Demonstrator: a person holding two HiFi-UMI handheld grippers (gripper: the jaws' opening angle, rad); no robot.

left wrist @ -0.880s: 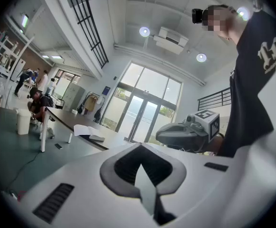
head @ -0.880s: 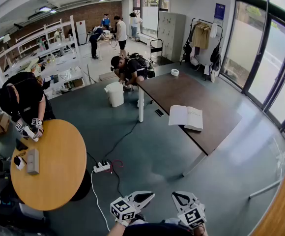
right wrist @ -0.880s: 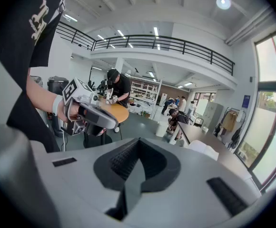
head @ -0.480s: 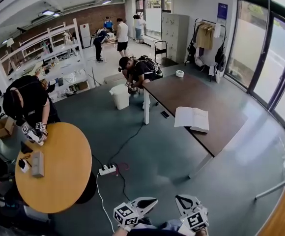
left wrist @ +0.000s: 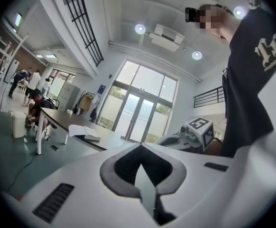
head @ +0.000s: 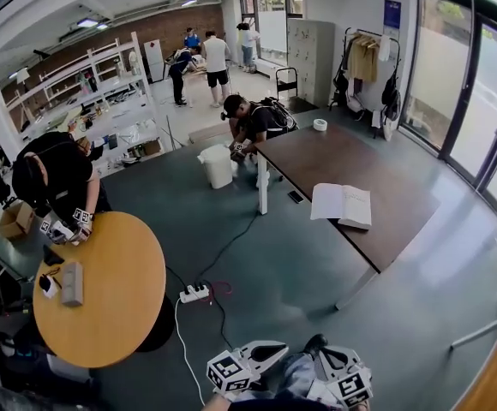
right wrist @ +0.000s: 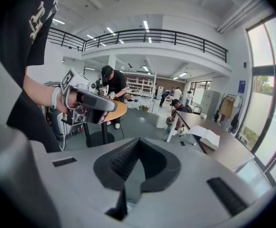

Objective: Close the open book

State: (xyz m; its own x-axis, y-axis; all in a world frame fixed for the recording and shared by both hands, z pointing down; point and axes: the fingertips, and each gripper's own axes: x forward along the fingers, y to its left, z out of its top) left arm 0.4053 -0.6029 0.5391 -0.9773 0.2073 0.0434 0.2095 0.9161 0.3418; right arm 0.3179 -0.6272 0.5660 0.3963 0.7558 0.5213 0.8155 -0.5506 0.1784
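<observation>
The open book lies flat, pages up, near the front left edge of a long brown table, well ahead of me. It also shows small in the left gripper view as the book and in the right gripper view as the book. My left gripper and right gripper hang at the bottom of the head view, far from the book, both shut and holding nothing. Close up, the left gripper and the right gripper have their jaws pressed together.
A round wooden table stands at the left with a person working at it. A power strip and its cables lie on the floor between me and the brown table. A person crouches at the table's far end beside a white bin.
The view has drifted forward and to the left, so the book and table sit slightly further right. Both grippers have sunk a little lower in the frame and stay shut.
</observation>
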